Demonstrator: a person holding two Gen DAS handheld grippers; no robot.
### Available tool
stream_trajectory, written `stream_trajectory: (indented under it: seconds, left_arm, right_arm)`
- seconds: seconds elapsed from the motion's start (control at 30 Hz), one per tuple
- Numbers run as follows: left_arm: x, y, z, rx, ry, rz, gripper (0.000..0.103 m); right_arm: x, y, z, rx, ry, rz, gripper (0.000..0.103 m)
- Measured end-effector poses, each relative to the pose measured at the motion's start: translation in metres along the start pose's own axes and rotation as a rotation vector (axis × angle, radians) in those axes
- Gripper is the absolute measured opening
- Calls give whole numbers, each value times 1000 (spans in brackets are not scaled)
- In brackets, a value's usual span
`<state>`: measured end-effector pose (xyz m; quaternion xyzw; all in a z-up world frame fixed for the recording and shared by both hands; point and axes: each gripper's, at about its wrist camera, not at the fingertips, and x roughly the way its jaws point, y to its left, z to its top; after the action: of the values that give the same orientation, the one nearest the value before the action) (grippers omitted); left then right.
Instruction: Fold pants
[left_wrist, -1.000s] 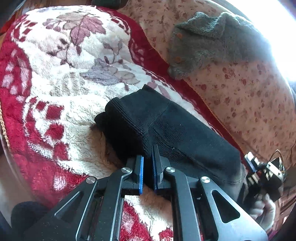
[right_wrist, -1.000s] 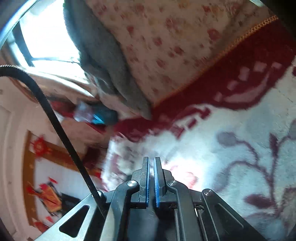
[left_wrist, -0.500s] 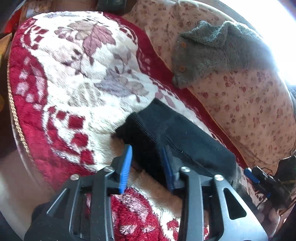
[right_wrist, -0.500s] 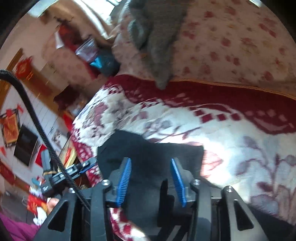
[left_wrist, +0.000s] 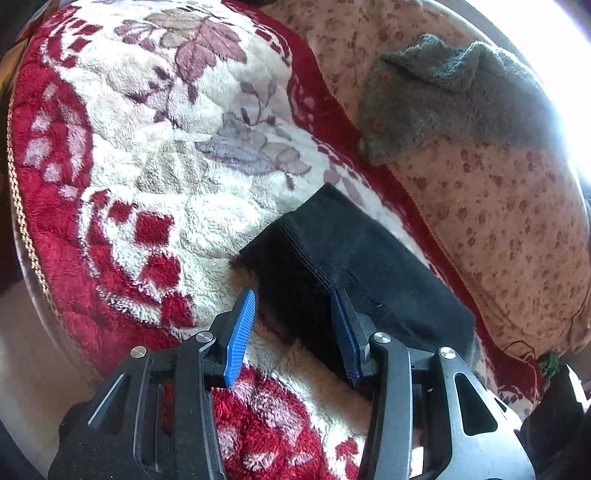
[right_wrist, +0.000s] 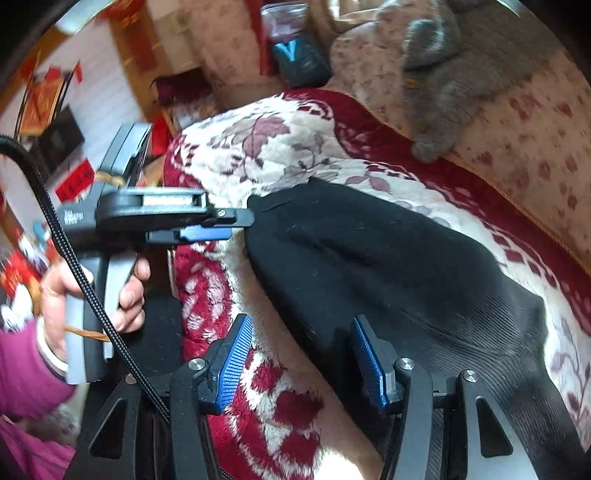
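The black pants (left_wrist: 354, 273) lie folded on the floral blanket (left_wrist: 155, 173), toward 5 o'clock. Left tongs (left_wrist: 293, 332) have just been opening, right tongs (right_wrist: 306, 358) released; neither presses cloth. Regrip both near-edge corners evenly before folding again.

Matt black knit pants (left_wrist: 354, 266) on fluffy fleece blanket (left_wrist: 147, 155); ribbed blue gripper pads (left_wrist: 242, 332).

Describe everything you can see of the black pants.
The pants are black knit cloth with a ribbed band, folded into a long flat bundle. They lie on the fleecy red-and-cream floral blanket. The left gripper and right gripper both stand open at their near edge, pressing nothing.
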<state>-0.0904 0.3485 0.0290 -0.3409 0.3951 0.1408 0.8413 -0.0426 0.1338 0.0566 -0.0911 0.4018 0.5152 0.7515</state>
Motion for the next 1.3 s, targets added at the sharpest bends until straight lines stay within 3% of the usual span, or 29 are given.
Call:
stream_trajectory:
  seconds: [0.2, 0.27, 0.4, 0.5, 0.63, 0.77, 0.93, 1.1, 1.3]
  left_arm:
    - [15, -5, 1, 21, 7, 29, 42]
    - [18, -6, 1, 34, 0, 59, 49]
    - [22, -8, 0, 49, -14, 78, 51]
    - [18, -11, -2, 85, -24, 96, 45]
    - [16, -17, -6, 115, -41, 137, 42]
    - [9, -18, -9, 113, -51, 163, 42]
    - [-4, -21, -11, 105, -52, 194, 42]
    - [-28, -27, -16, 100, -84, 188, 42]
    - [-54, -59, -28, 151, -127, 115, 42]
  right_arm:
    - [30, 17, -8, -161, 27, -159, 54]
    - [33, 20, -9, -197, 22, -190, 53]
    - [36, 13, -7, -159, 18, -172, 33]
    - [27, 8, -3, -100, 20, -112, 26]
    - [27, 10, -8, -68, 16, -83, 28]
    - [24, 8, -9, -7, 6, -17, 46]
    - [-6, 5, -9, 39, -17, 33, 47]
    - [-52, -10, -22, 95, -72, 1, 46]
    - [-123, -45, -60, 213, -135, -63, 46]
